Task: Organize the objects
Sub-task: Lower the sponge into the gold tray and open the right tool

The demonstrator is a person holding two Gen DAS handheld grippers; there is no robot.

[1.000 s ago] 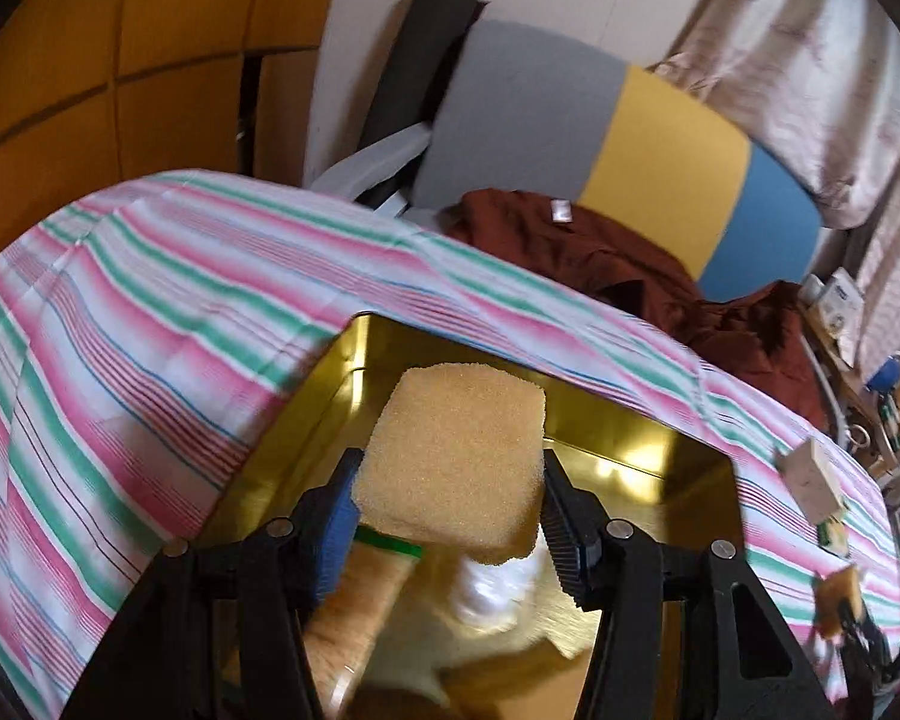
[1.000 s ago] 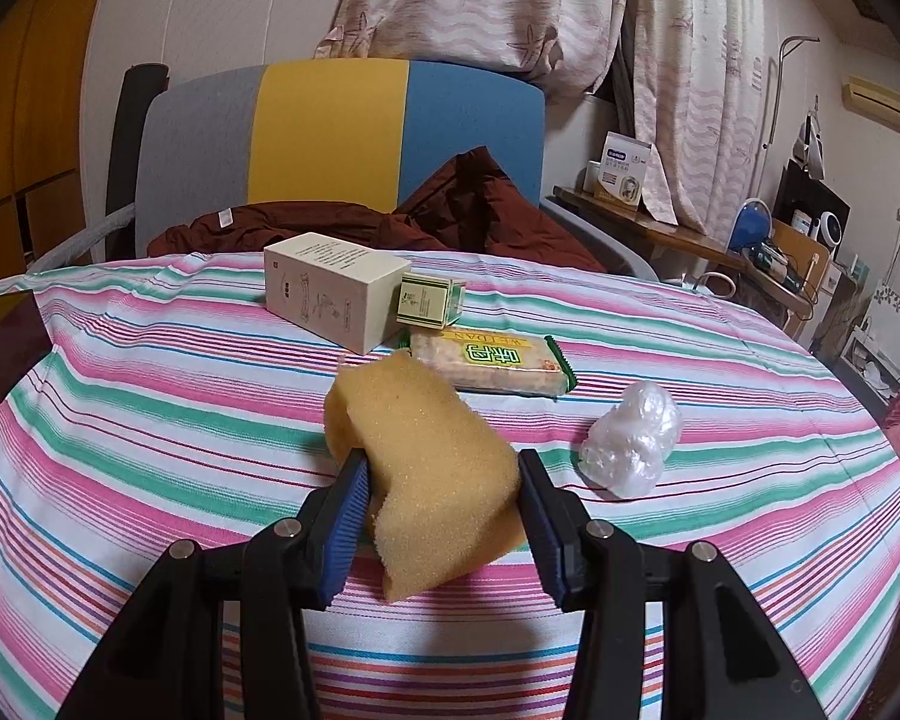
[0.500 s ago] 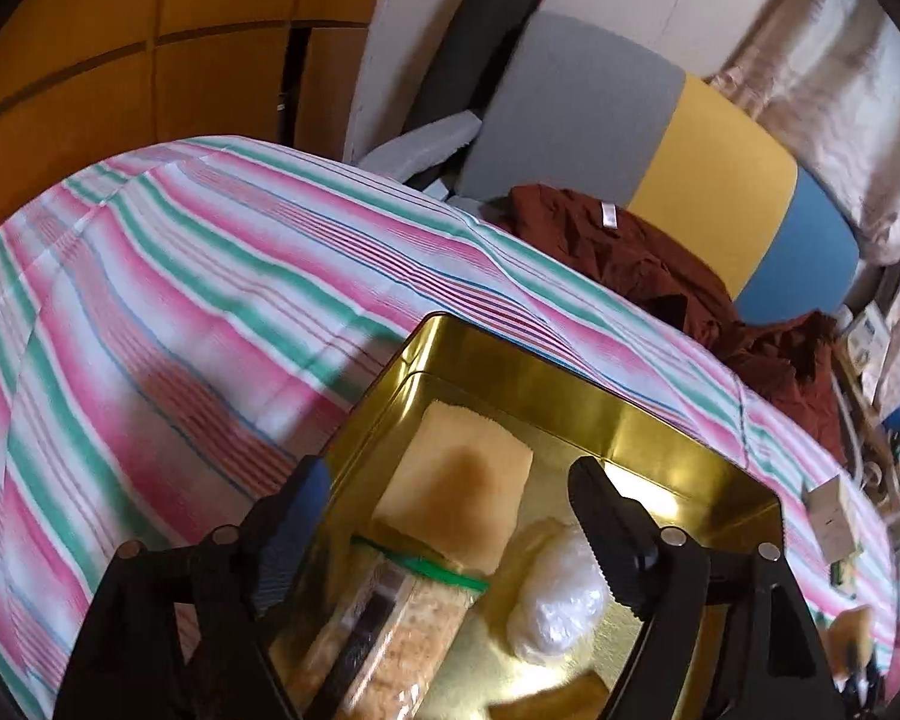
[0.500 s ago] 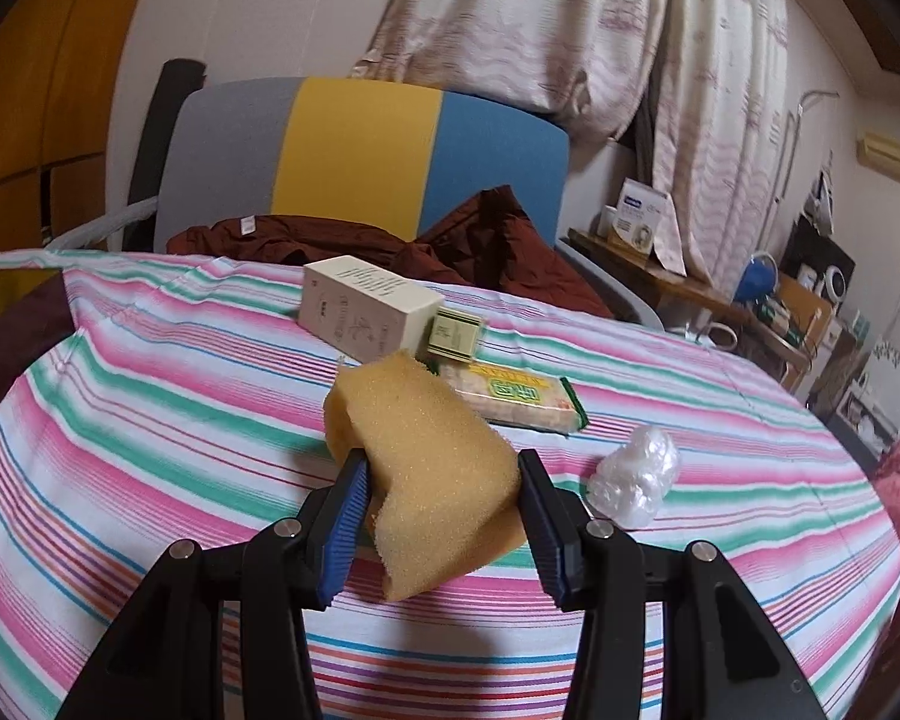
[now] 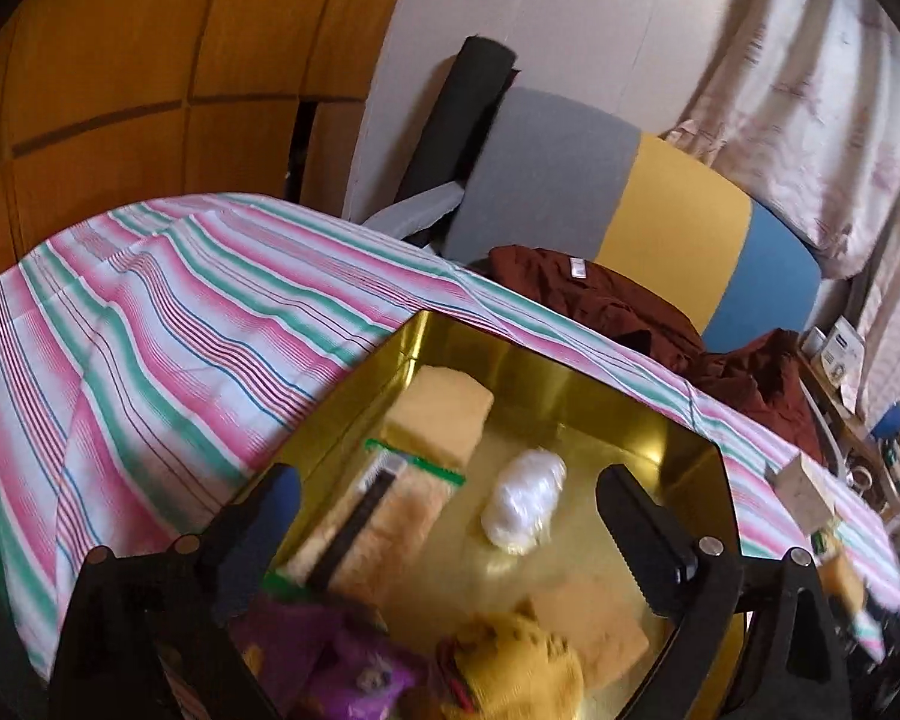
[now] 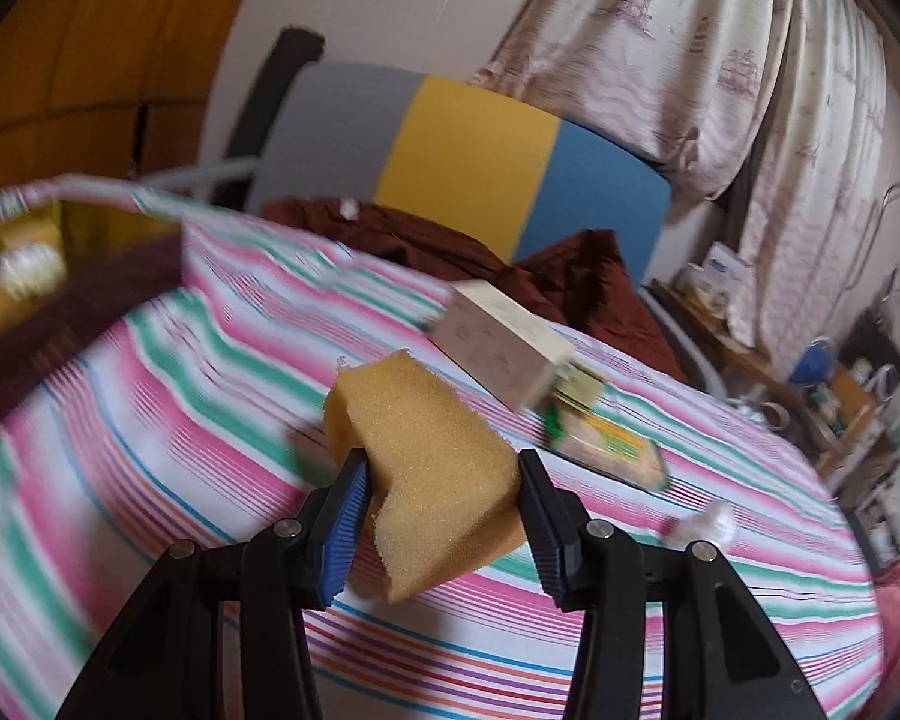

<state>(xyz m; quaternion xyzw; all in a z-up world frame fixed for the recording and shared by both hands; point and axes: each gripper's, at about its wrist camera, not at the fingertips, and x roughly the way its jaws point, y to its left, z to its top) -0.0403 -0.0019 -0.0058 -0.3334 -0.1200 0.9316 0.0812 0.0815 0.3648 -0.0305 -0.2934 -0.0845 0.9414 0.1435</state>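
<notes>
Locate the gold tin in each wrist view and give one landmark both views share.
Left wrist view: the gold tin fills the lower centre, beyond the open left claw.
Right wrist view: blurred, at the far left edge.
Shared landmark: the grey, yellow and blue chair back behind the table.

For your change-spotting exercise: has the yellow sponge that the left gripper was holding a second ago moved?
Yes. The yellow sponge has left the jaws of the left gripper, which are opening, and lies in the far left corner of the gold tin.
</notes>
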